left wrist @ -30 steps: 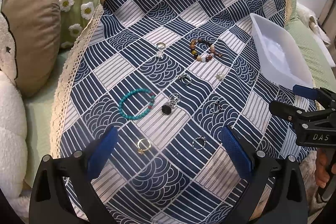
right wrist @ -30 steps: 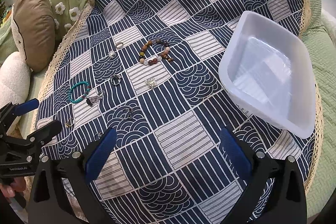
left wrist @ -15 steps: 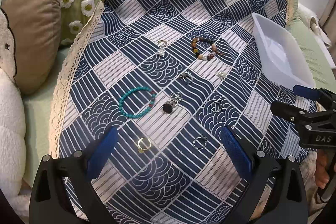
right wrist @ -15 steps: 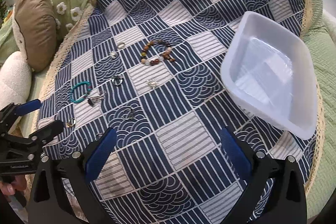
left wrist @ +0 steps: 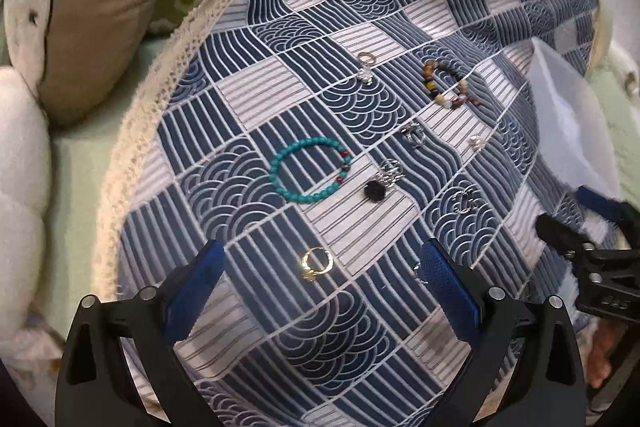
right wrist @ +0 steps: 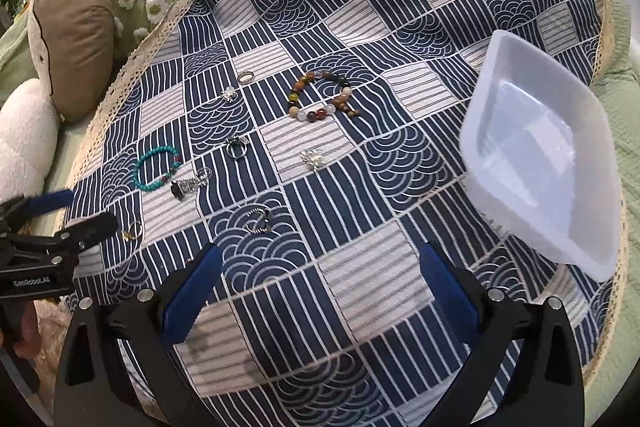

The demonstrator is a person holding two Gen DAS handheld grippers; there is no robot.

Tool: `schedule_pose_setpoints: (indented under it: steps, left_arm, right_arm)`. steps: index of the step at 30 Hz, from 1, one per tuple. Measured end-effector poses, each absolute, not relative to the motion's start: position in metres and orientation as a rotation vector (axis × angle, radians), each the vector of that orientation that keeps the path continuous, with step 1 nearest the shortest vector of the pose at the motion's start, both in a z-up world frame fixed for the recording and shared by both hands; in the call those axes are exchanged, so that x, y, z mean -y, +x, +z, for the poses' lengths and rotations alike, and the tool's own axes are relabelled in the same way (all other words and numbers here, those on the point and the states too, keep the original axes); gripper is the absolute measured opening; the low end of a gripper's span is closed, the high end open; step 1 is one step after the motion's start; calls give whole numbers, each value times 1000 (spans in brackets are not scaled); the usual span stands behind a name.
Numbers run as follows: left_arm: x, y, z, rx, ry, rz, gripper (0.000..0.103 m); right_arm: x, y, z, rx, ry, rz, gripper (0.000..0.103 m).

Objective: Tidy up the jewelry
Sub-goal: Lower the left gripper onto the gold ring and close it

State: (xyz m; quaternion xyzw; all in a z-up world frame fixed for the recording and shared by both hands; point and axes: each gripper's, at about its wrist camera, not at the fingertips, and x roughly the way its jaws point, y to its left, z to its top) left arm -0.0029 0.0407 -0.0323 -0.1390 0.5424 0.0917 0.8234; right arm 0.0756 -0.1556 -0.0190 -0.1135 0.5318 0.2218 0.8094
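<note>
Patterned blue-and-white cloth (right wrist: 360, 187) covers the bed, with pillows (right wrist: 76, 23) along one edge and a white plastic tray (right wrist: 496, 75) sitting on the cloth at the other side. I'll place everything from that tray. It looks empty, so none of the sorting seems done.

Nearest the tray lies a small silver charm (right wrist: 314, 159); beyond it, a brown bead bracelet (right wrist: 320, 97). Farther off sit a dark twisted ring (right wrist: 259, 219), a silver ring (right wrist: 237, 147), and a black-and-silver pendant (right wrist: 188, 185) just beside a teal bracelet (right wrist: 156, 169). Farthest from the tray is a gold ring (left wrist: 317, 262), lying between the spread fingers of the left gripper (left wrist: 320, 291), which hovers over it with nothing held. The right gripper (right wrist: 316, 291) also stands wide apart and empty, over bare cloth on the near side of the tray.

My guess is the gold ring is the first pick, and that is where trouble could start. It is thin and flat on soft fabric, so the fingers may close above it, or pinch a fold of cloth along with it and drag the neighbours. Another little ring (left wrist: 418, 273) peeks out right against the left gripper's right finger; closing could knock it aside or bury it in a wrinkle. The carry is long too: the tray is well apart from this end, and a ring held by its edge could slip out over the cloth. The tray also seems to sit tilted on the soft bed, so a careless drop could bounce out.
</note>
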Motion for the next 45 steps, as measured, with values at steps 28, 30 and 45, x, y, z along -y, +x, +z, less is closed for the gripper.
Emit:
schedule_pose_setpoints:
  steps: [28,30,45]
  left_arm:
    - [-29,8,-87,-1205,-192,243,65]
    - [-25,8,-87,-1205,-167,247,59]
    - [-37,-2,-82,-1225,-214,226,9]
  right_arm:
    - [160,101,-42,-1191,-171,417,84]
    - [159,100,-42,-1191,-181,416,84]
    - [157,103,-51,-1207,-204,401,84]
